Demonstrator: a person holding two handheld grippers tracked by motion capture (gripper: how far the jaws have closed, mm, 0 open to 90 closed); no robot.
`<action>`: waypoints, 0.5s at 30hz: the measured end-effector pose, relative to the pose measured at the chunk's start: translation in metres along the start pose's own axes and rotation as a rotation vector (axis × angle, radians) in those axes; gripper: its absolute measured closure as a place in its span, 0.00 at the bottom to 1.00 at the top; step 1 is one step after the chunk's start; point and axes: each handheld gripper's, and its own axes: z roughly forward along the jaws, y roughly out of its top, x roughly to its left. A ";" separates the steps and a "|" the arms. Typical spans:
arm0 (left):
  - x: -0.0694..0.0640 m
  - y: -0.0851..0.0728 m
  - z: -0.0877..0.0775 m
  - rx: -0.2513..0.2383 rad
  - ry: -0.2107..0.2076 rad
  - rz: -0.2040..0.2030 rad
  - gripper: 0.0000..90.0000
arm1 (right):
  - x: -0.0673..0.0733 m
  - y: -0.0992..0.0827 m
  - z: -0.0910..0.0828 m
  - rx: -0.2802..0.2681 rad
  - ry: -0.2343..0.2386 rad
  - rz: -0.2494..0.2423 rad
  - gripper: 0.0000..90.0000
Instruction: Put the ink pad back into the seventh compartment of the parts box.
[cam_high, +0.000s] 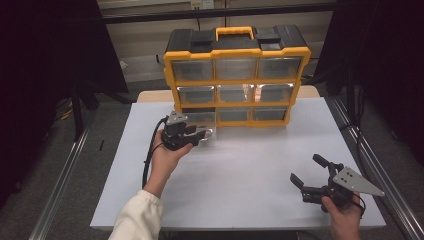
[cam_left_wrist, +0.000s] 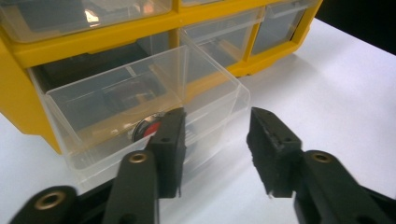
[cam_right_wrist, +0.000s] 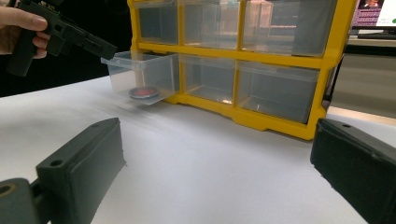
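A yellow organizer (cam_high: 235, 51) with clear drawers stands at the back of the white table (cam_high: 250, 165). Its bottom-left drawer (cam_high: 202, 121) is pulled out, and a round red-topped disc (cam_left_wrist: 148, 130) lies inside it. My left gripper (cam_high: 204, 134) is open right at the drawer's front. In the left gripper view, one jaw stands against the front wall of the drawer (cam_left_wrist: 140, 88) and the other is just off its corner, over the table. My right gripper (cam_high: 307, 171) is open and empty, low over the table's front right. The right gripper view shows the drawer (cam_right_wrist: 140, 70) and the disc (cam_right_wrist: 144, 92) from afar.
The organizer's other drawers (cam_high: 236, 68) are closed and look clear. A black carry top with a yellow handle (cam_high: 234, 33) caps it. Metal rails (cam_high: 65, 170) run along both sides of the table. Bare white surface lies between the two grippers.
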 end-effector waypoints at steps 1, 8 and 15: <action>0.000 0.000 0.000 0.003 -0.001 0.001 0.67 | 0.000 0.000 0.000 0.000 0.001 -0.001 0.02; -0.001 -0.002 0.001 -0.004 0.015 0.005 0.78 | 0.000 0.000 0.000 0.002 -0.003 0.000 0.02; 0.001 -0.005 0.001 -0.008 0.038 0.002 0.91 | 0.000 0.000 0.001 0.000 -0.003 0.000 0.02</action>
